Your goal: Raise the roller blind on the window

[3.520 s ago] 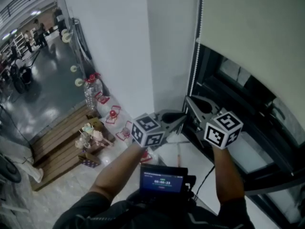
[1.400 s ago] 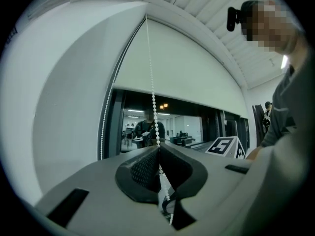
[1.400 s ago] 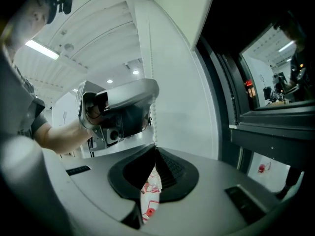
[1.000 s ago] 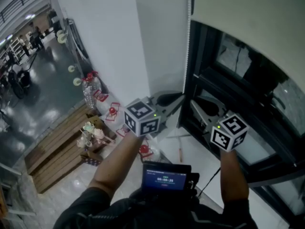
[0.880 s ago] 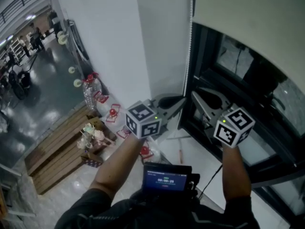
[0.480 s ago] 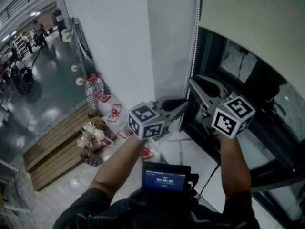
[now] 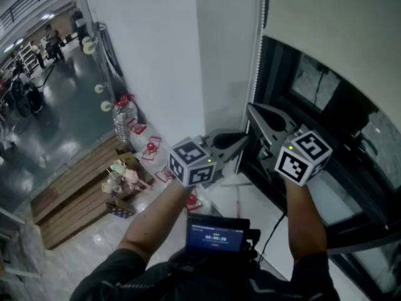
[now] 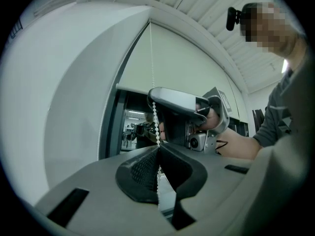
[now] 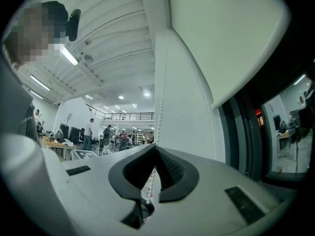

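Observation:
The cream roller blind point(image 7: 332, 36) covers the upper part of the dark window point(image 7: 326, 99). Its white bead chain point(image 7: 257, 61) hangs down the frame's left side. My left gripper point(image 7: 247, 139) is shut on the chain, which runs between its pads in the left gripper view point(image 8: 158, 149). My right gripper point(image 7: 250, 109) sits just above it, its jaws closing tight on the same chain point(image 9: 158, 82), with the tips meeting on the beads point(image 9: 155, 147). The right gripper's jaw point(image 8: 173, 100) shows above the left one, on the chain point(image 8: 152, 77).
A white wall column point(image 7: 156, 55) stands left of the window. On the floor below are a water bottle point(image 7: 120, 121), small red items point(image 7: 149, 148) and a wooden pallet point(image 7: 75, 187). A screen device point(image 7: 215, 237) hangs at the person's chest. People stand far off in the hall.
The right gripper climbed from beside and below the left gripper to a spot on the chain above it, and its jaws shut there. The left gripper kept its hold.

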